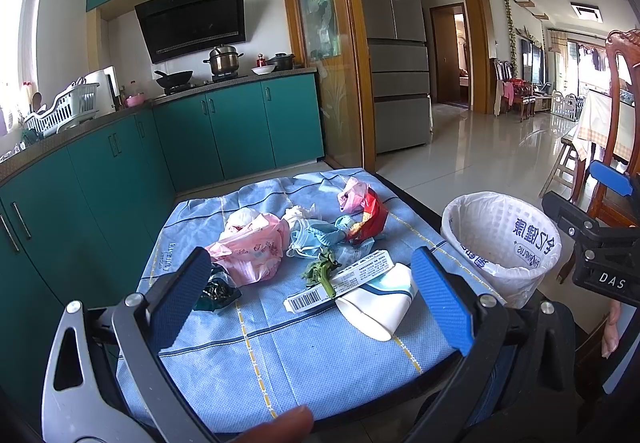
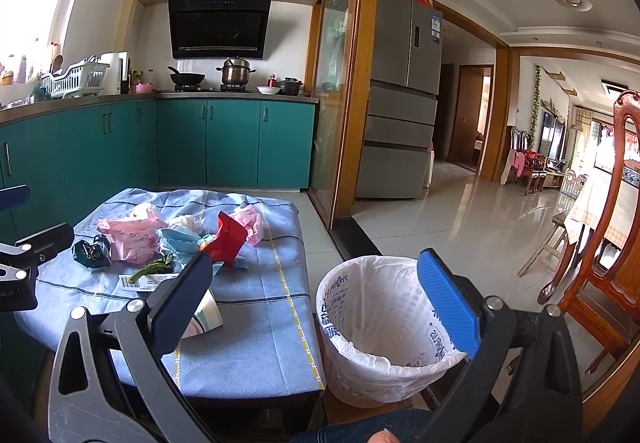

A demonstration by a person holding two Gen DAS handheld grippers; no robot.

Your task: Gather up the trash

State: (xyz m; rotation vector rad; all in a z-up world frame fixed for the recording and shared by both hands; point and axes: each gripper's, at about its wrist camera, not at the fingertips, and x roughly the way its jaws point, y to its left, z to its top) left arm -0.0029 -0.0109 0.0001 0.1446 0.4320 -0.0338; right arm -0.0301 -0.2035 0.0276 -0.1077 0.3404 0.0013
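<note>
Trash: it lies in a loose heap on my table's blue cloth [image 1: 280,363], in the far half, none of it in the bin.
Table: low, covered by the blue checked cloth, standing in front of the green cabinets [image 2: 224,143].
Bin: white basket [image 2: 384,327] with a printed white liner, on the floor just beside the table's right edge; I see nothing inside it.
Left gripper: mine [image 1: 312,295], held above the near half of the table, fingers spread wide, nothing between them; the cup and box show through the gap.
Right gripper: mine [image 2: 316,303], spread wide too and holding nothing, its right finger over the bin's mouth, its left finger over the table's near right part.
Pink bag: crumpled [image 1: 256,249], at the left of the heap.
Cup: white paper cup [image 1: 380,303] on its side, nearest to me, touching the box.
Box: long white carton [image 1: 340,281] with a barcode, resting on the cup.
Red wrapper: standing crumpled [image 1: 370,217] at the far right of the heap, a second pink scrap [image 1: 350,195] behind it.
Masks: pale blue ones [image 1: 312,239], in the middle.
Dark wrapper: green-black foil [image 1: 216,291], left of the heap, partly behind my left finger.
Greens: a stalk [image 1: 322,271] lying against the box.
</note>
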